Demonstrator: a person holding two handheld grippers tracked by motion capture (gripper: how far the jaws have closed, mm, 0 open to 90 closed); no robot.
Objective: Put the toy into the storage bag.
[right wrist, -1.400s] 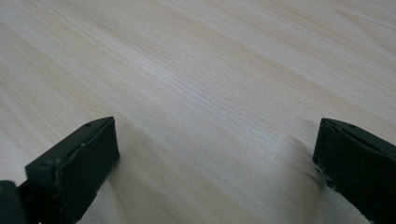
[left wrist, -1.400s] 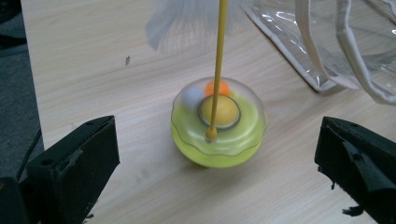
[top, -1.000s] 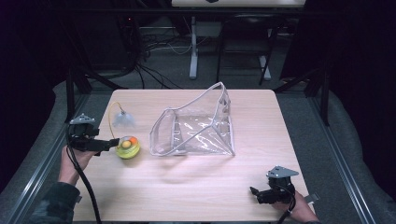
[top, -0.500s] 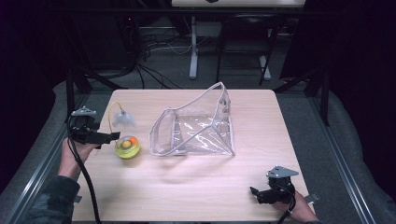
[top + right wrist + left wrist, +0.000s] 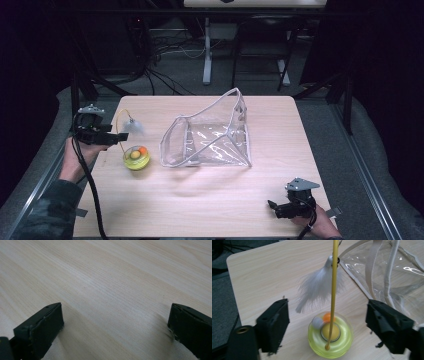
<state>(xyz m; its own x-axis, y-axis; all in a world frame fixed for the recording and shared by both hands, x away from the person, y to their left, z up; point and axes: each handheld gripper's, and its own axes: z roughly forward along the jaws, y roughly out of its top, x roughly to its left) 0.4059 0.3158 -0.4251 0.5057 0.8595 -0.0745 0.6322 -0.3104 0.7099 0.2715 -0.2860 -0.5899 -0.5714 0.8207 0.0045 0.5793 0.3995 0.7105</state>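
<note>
A pale wooden table [image 5: 210, 200] holds a clear plastic zip pouch [image 5: 210, 137] at centre, the round yellow-green cat toy [image 5: 136, 158] with its white feather wand [image 5: 322, 287] left of centre, unclenched between the left gripper's [image 5: 327, 320] just-narrowing jaws, while the right gripper [image 5: 272, 206] rests released at lower right.

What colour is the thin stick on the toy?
Yellow stick; clearest in the left gripper view.

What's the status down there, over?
Left tool open, jaws just been closing either side of the yellow feather toy, not gripping. Right tool open over bare table. Clear bag beside toy, apart.
</note>
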